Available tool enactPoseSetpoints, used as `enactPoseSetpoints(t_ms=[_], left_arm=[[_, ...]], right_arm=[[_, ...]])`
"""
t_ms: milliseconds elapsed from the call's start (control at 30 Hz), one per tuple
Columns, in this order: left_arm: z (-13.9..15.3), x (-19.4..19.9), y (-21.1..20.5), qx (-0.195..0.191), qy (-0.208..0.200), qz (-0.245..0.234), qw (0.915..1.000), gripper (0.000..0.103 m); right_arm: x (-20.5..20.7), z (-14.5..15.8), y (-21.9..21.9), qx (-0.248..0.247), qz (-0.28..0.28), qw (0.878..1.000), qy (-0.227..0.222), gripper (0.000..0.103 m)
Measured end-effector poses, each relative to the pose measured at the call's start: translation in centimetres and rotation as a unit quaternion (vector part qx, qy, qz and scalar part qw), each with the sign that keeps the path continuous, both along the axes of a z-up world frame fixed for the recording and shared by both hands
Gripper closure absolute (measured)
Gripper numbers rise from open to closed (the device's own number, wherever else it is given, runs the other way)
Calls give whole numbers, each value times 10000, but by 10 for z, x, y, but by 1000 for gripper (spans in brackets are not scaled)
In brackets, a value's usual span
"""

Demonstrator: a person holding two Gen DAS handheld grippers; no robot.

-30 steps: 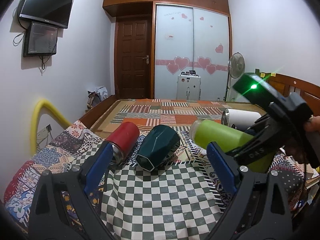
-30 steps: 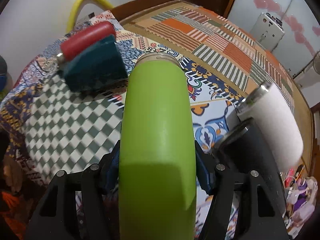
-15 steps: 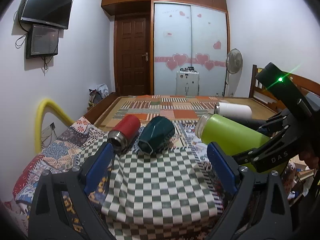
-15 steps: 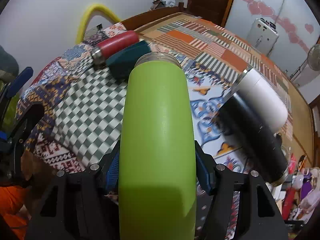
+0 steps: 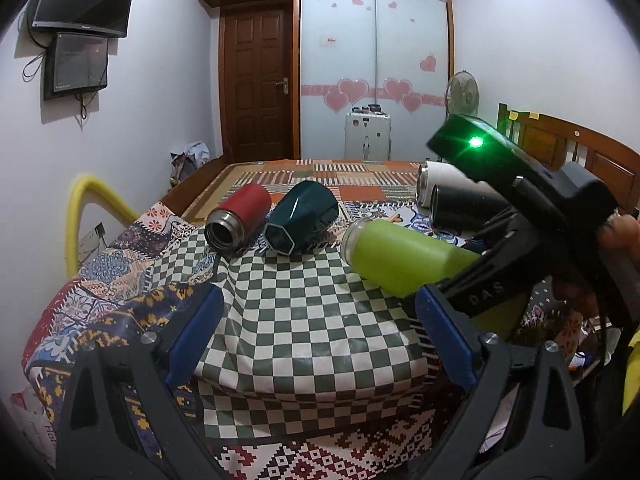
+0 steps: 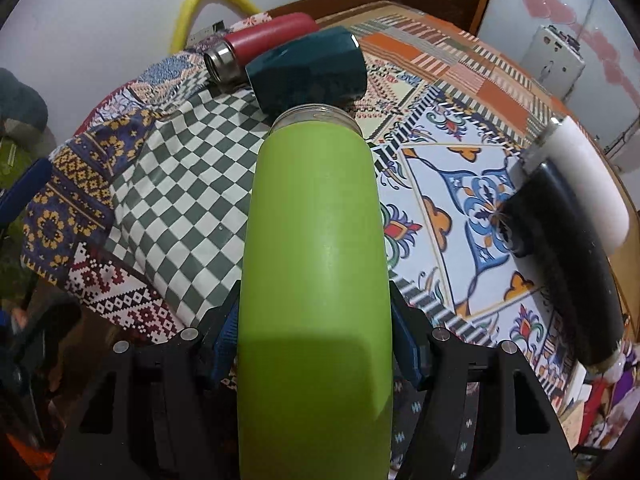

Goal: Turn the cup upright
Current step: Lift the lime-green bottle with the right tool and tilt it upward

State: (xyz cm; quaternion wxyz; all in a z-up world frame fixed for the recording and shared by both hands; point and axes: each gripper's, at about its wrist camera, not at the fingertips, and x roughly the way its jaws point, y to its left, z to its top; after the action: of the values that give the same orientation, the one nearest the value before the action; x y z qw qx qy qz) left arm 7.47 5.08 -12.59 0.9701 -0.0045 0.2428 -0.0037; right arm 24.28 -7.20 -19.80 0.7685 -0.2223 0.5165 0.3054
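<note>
Behind the bed, our left wrist camera takes in a bedroom that the other view barely shows: a wooden door (image 5: 256, 84), a frosted sliding wardrobe (image 5: 374, 68) with pink hearts, a wall television (image 5: 82, 0), a standing fan (image 5: 462, 94) and a wooden headboard (image 5: 560, 148). Our right wrist camera looks down along the bottle onto the patterned bedspread (image 6: 448, 184) and the green-and-white checkered cloth (image 6: 176, 208), and it alone shows the blue pads pressed against the bottle's sides.

We hold the lime-green bottle (image 6: 316, 264) in our right gripper (image 6: 316, 344), whose jaws are closed on its lower body; from the left view the same gripper (image 5: 492, 280) carries the bottle (image 5: 404, 258) off the bedding, tilted with its mouth lower and pointing toward the checkered cloth. The bottle is matte, cylindrical and lidless, with a clear threaded neck. Our left gripper (image 5: 316, 336) hangs over the near edge of the cloth with its jaws spread wide and nothing between them.

We count five vessels, one of each colour. The other four lie on their sides: a red flask (image 5: 236, 226) with a steel mouth, touching a dark teal faceted cup (image 5: 302, 218), and, well apart to the right, a black bottle (image 6: 560, 256) lying against a white one (image 6: 588, 184).
</note>
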Motion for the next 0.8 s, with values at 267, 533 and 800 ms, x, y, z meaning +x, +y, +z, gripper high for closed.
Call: enactPoseSetpoints(t_ms=[267, 533, 800], left_arm=[[-5, 8, 8, -79, 84, 117, 9999, 5], [7, 17, 5, -173, 260, 119, 9994, 5], [26, 57, -24, -341, 748, -154, 9965, 5]], right_arm=[[15, -4, 10, -160, 78, 9995, 258, 41], [7, 30, -10, 446, 125, 9989, 6, 40], [-28, 79, -77, 1405, -415, 9804, -1315, 31]])
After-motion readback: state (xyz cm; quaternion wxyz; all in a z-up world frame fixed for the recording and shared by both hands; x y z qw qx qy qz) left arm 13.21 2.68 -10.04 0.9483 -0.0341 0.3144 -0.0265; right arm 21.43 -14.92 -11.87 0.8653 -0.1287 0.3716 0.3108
